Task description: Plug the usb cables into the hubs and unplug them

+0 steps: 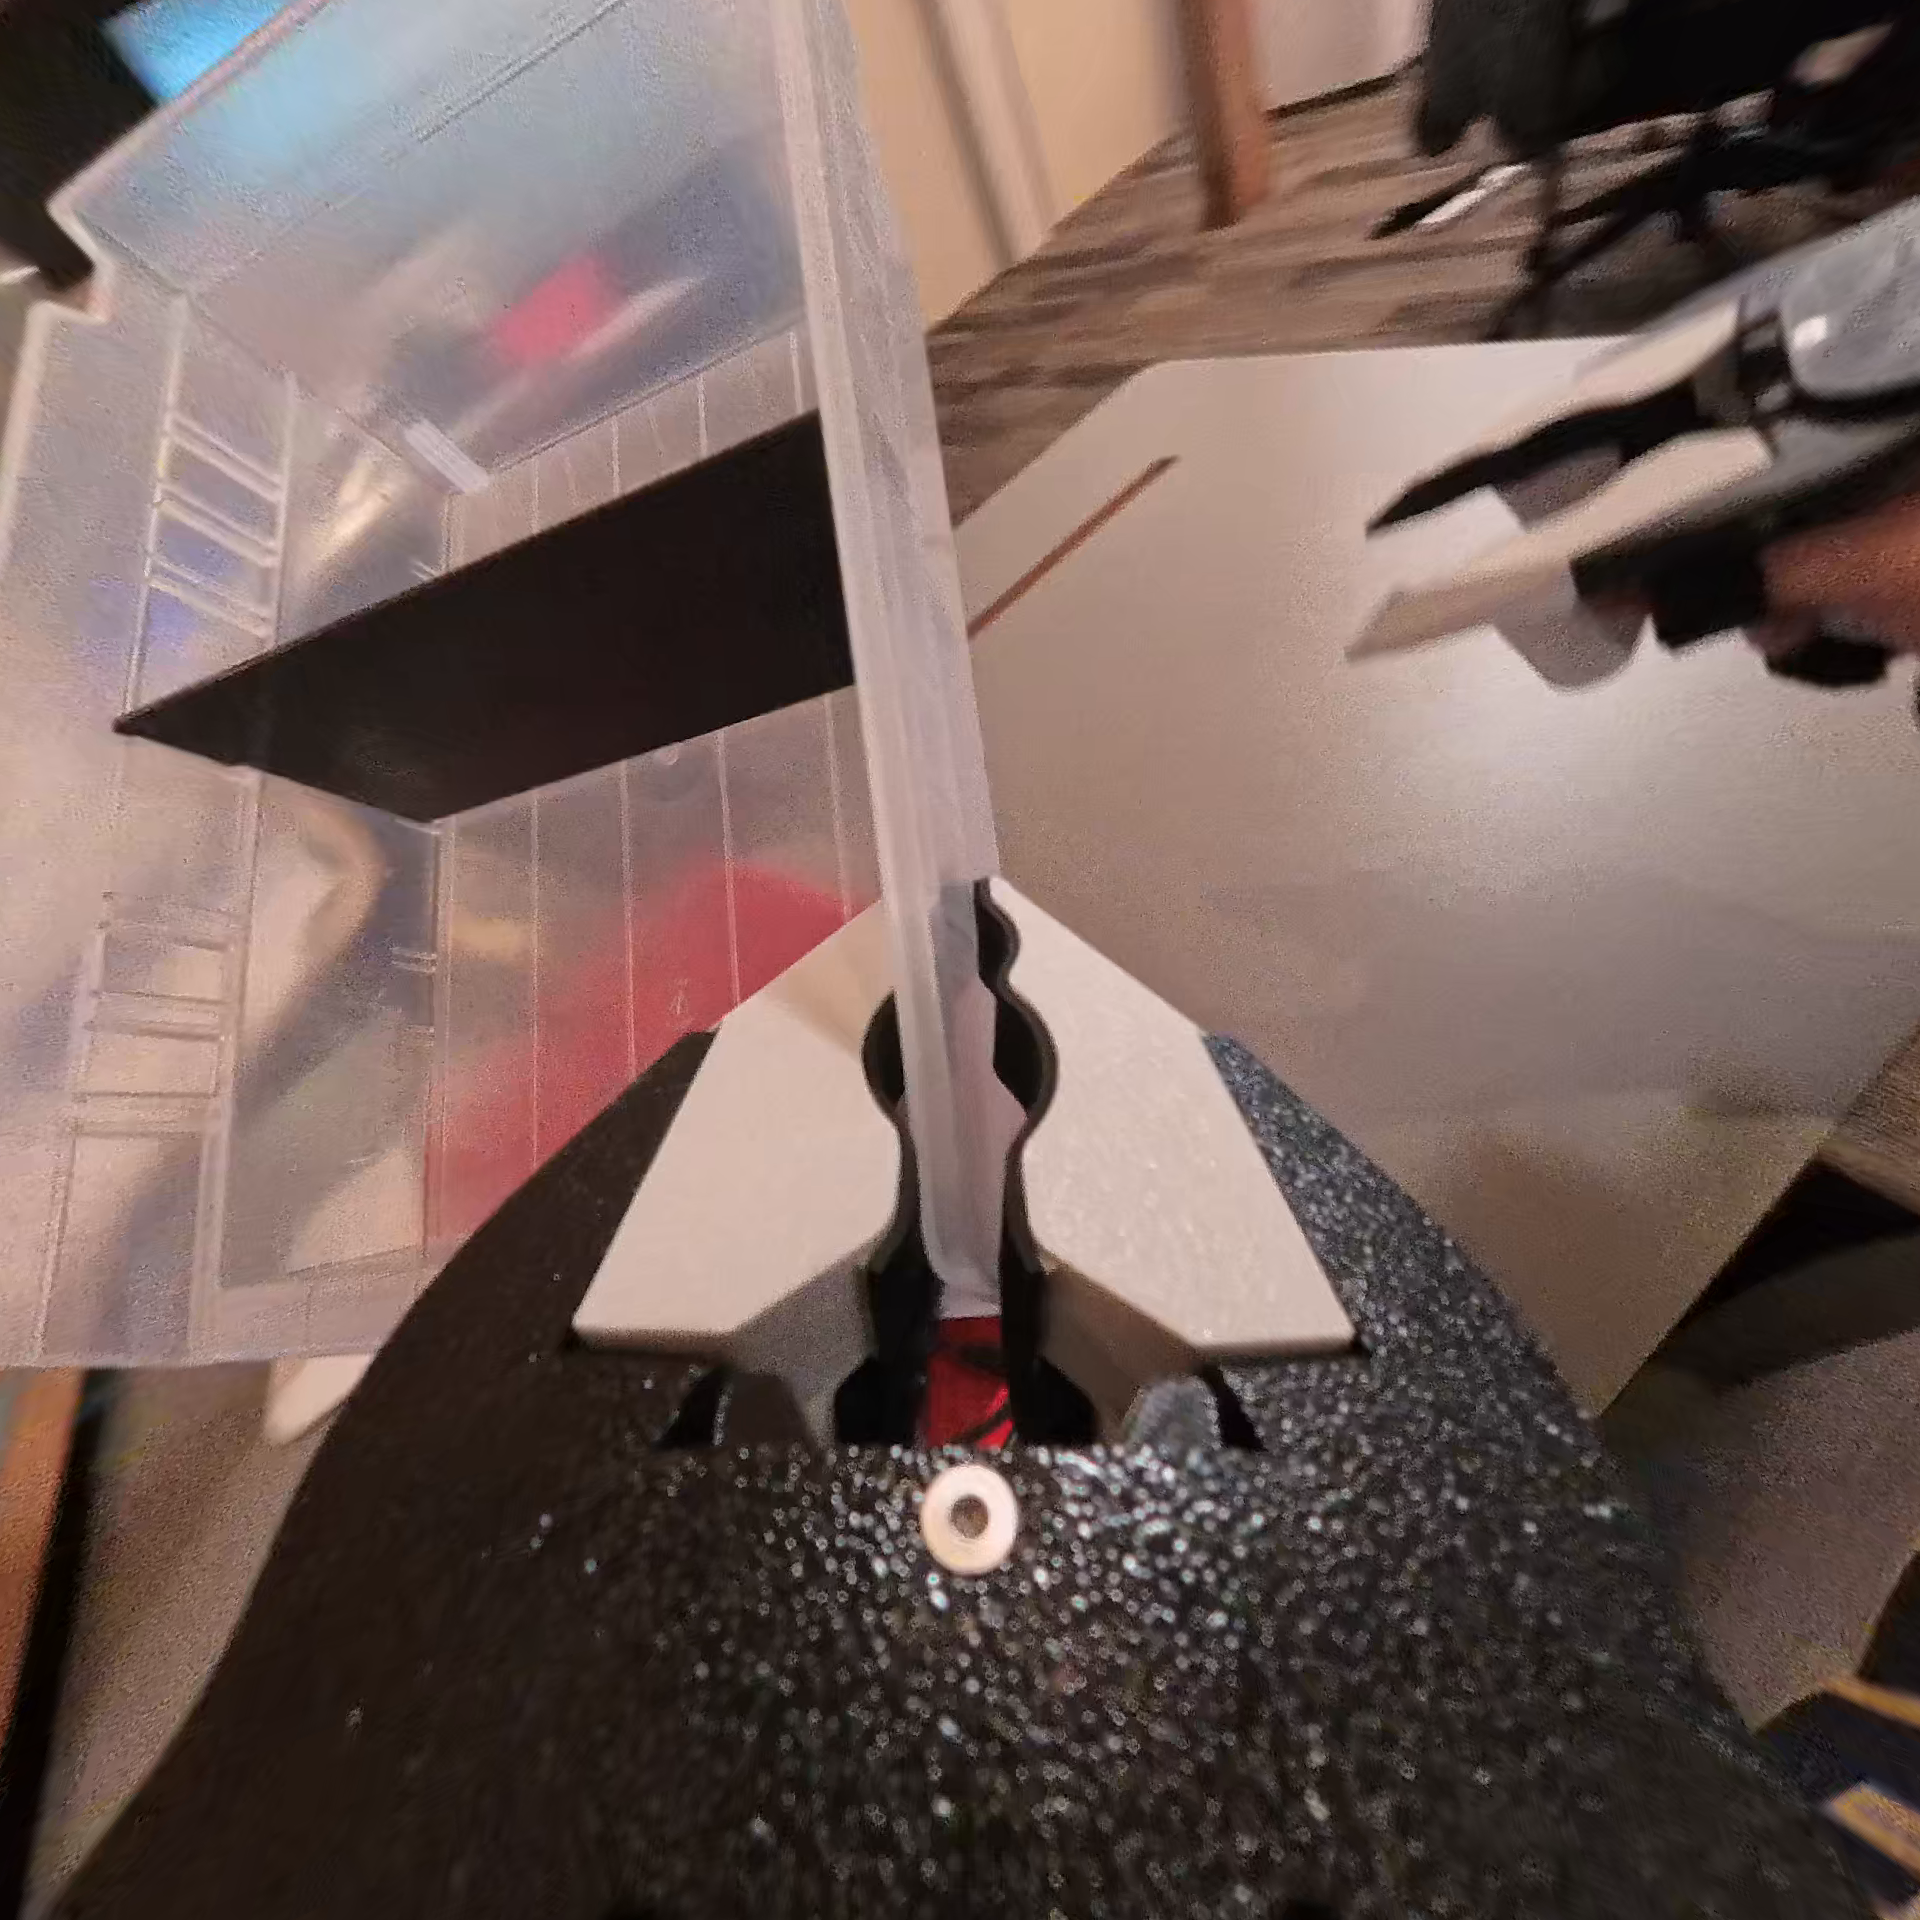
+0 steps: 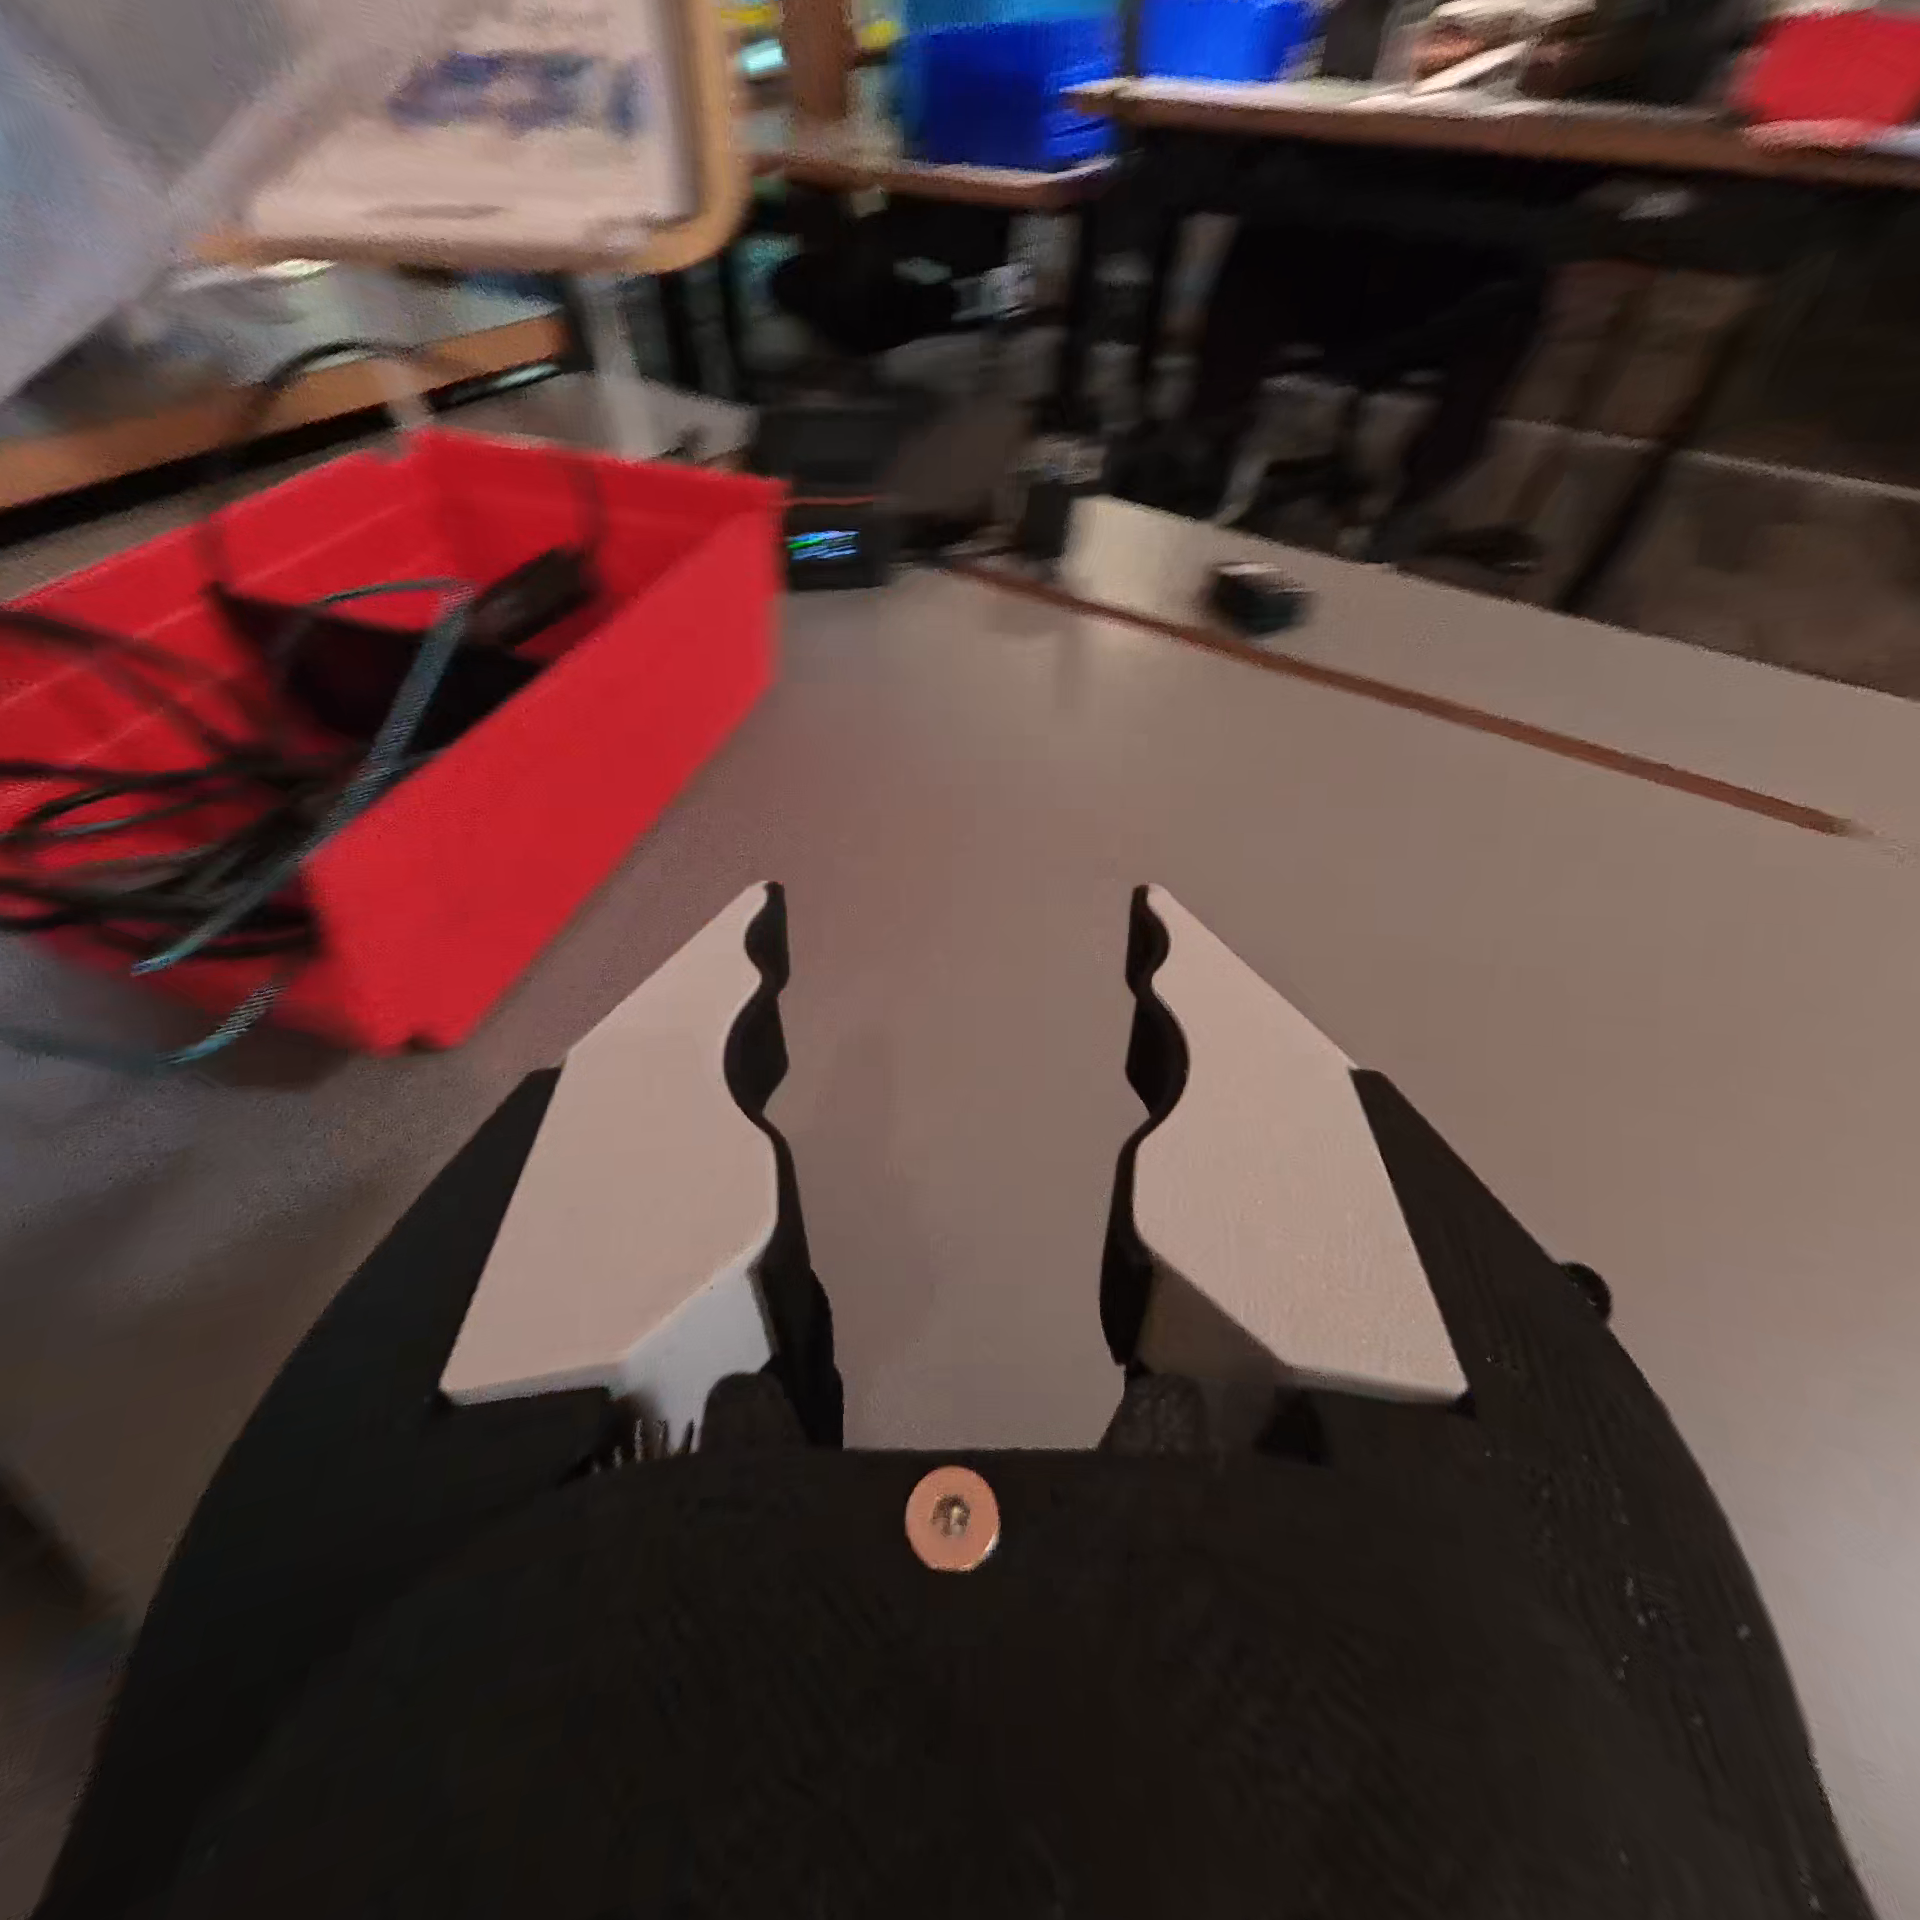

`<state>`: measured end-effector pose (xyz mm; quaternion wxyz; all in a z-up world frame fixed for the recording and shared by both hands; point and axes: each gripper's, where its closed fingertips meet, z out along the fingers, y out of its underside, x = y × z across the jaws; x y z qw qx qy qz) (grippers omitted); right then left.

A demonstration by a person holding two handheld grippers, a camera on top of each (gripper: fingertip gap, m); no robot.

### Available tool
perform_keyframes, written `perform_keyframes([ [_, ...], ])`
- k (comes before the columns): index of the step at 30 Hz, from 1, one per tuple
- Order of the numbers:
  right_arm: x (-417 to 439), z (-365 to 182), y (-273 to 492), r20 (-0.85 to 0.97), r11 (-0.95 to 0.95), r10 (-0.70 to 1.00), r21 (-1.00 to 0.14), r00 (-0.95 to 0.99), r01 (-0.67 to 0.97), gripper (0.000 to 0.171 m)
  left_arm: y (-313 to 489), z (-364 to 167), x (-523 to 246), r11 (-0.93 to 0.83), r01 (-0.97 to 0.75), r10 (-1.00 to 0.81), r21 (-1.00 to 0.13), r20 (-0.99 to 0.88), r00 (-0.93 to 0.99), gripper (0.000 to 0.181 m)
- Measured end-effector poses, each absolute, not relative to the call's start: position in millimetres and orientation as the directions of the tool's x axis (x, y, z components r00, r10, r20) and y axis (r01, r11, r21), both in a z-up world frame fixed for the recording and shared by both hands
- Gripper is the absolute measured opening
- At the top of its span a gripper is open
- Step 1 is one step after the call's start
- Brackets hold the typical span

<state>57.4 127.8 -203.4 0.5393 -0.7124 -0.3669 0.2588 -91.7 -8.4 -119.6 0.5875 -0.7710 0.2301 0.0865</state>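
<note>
My left gripper is shut on the rim of a clear plastic bin, which is tilted and fills the left of the left wrist view; red shapes show blurred through its wall. My right gripper is open and empty, above the grey table. It also shows in the left wrist view at the right, above the table, with a hand on it. A red bin on the table, left in the right wrist view, holds tangled black cables and a dark device. No hub is clearly seen.
A small black object lies far back on the table by a dark seam line. Desks, blue containers and clutter stand behind the table. The table's near edge drops to the floor at the right in the left wrist view. My hands' fingertips stand some 25 cm from each other.
</note>
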Motion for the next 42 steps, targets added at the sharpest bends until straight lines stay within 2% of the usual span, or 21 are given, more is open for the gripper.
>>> perform_keyframes([
  [4, 188, -162, 179, 0.016, -0.145, 0.584, -0.982, 0.812, 0.124, 0.064, 48, -136, 0, -0.186, -0.554, -0.475, -0.811, -0.42, 0.774, 0.002],
  [7, 254, -137, 185, -0.059, -0.112, 0.494, -0.994, 0.868, -0.004, 0.063, 94, -162, 63, -0.171, -0.6, -0.604, -0.782, -0.398, 0.691, 0.003],
  [10, 291, -127, 188, -0.094, -0.08, 0.453, -0.995, 0.886, -0.065, 0.063, 135, -199, 109, -0.209, -0.623, -0.668, -0.754, -0.356, 0.654, 0.003],
  [14, 292, -129, 190, -0.108, -0.064, 0.492, -0.994, 0.864, -0.089, 0.062, 177, -250, 140, -0.291, -0.646, -0.68, -0.705, -0.323, 0.658, 0.002],
  [20, 258, -155, 194, -0.076, -0.138, 0.575, -0.99, 0.815, 0.006, 0.062, 209, -303, 148, -0.418, -0.635, -0.601, -0.65, -0.327, 0.73, 0.002],
  [23, 250, -161, 196, -0.04, -0.136, 0.567, -0.99, 0.823, 0.046, 0.062, 214, -310, 154, -0.401, -0.603, -0.574, -0.69, -0.324, 0.752, 0.003],
  [25, 249, -164, 198, -0.027, -0.136, 0.544, -0.989, 0.838, 0.056, 0.062, 209, -304, 165, -0.38, -0.546, -0.594, -0.747, -0.255, 0.763, 0.005],
  [26, 249, -164, 200, -0.027, -0.135, 0.528, -0.989, 0.849, 0.052, 0.063, 199, -301, 170, -0.383, -0.519, -0.622, -0.764, -0.201, 0.756, 0.017],
  [27, 247, -164, 201, -0.03, -0.128, 0.518, -0.991, 0.855, 0.043, 0.066, 184, -292, 171, -0.376, -0.488, -0.642, -0.788, -0.158, 0.75, 0.046],
  [28, 244, -163, 202, -0.036, -0.119, 0.513, -0.992, 0.858, 0.03, 0.071, 166, -279, 170, -0.335, -0.468, -0.663, -0.818, -0.148, 0.734, 0.066],
  [29, 239, -164, 203, -0.041, -0.114, 0.512, -0.993, 0.858, 0.02, 0.078, 147, -262, 162, -0.273, -0.453, -0.667, -0.849, -0.172, 0.725, 0.077],
  [31, 223, -170, 206, -0.046, -0.125, 0.511, -0.992, 0.859, 0.021, 0.095, 111, -226, 125, -0.142, -0.453, -0.605, -0.88, -0.286, 0.743, 0.086],
  [33, 203, -186, 209, -0.043, -0.168, 0.5, -0.985, 0.865, 0.048, 0.12, 83, -189, 59, -0.085, -0.452, -0.42, -0.888, -0.379, 0.824, 0.095],
  [35, 181, -203, 206, -0.024, -0.188, 0.478, -0.979, 0.878, 0.076, 0.133, 49, -158, -19, -0.066, -0.411, -0.183, -0.909, -0.394, 0.901, 0.101],
  [38, 166, -219, 190, 0.049, -0.076, 0.406, -0.993, 0.913, 0.087, 0.129, -15, -154, -129, -0.127, -0.322, 0.124, -0.938, -0.337, 0.933, 0.104],
  [40, 154, -239, 181, 0.073, -0.098, 0.418, -0.987, 0.906, 0.124, 0.127, -54, -178, -184, -0.203, -0.227, 0.262, -0.953, -0.276, 0.925, 0.11],
  [42, 144, -256, 182, 0.054, -0.162, 0.431, -0.977, 0.901, 0.136, 0.126, -79, -207, -217, -0.242, -0.126, 0.323, -0.962, -0.202, 0.925, 0.105],
])
